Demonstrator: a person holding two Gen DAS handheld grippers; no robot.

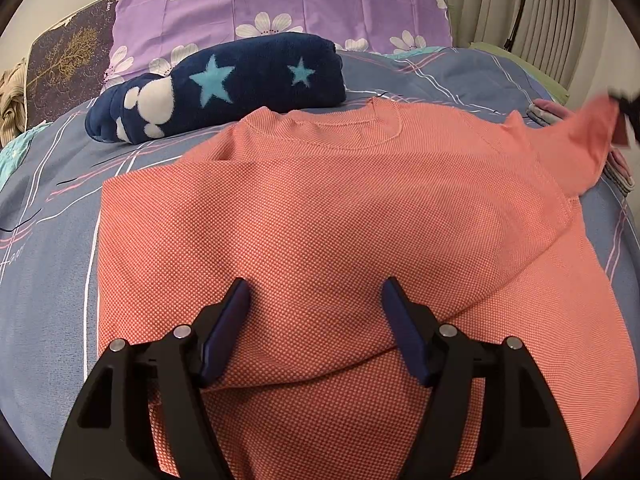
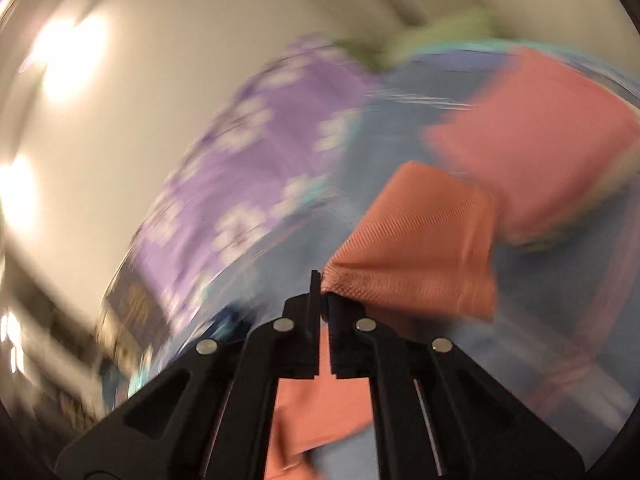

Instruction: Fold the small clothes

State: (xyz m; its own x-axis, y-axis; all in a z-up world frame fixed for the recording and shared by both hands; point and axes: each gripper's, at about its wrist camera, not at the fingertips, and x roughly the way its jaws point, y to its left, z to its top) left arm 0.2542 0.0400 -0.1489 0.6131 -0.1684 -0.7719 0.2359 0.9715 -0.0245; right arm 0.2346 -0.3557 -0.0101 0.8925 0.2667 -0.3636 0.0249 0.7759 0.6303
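A salmon-pink knit shirt lies on the blue striped bedsheet, its left side folded in over the body. My left gripper is open just above the shirt's lower middle, holding nothing. My right gripper is shut on the shirt's right sleeve and lifts it off the bed; the sleeve also shows raised at the far right of the left wrist view. The right wrist view is heavily blurred by motion.
A rolled navy blanket with stars lies beyond the shirt, in front of a purple flowered pillow. A stack of folded clothes sits at the right edge of the bed. Curtains hang behind.
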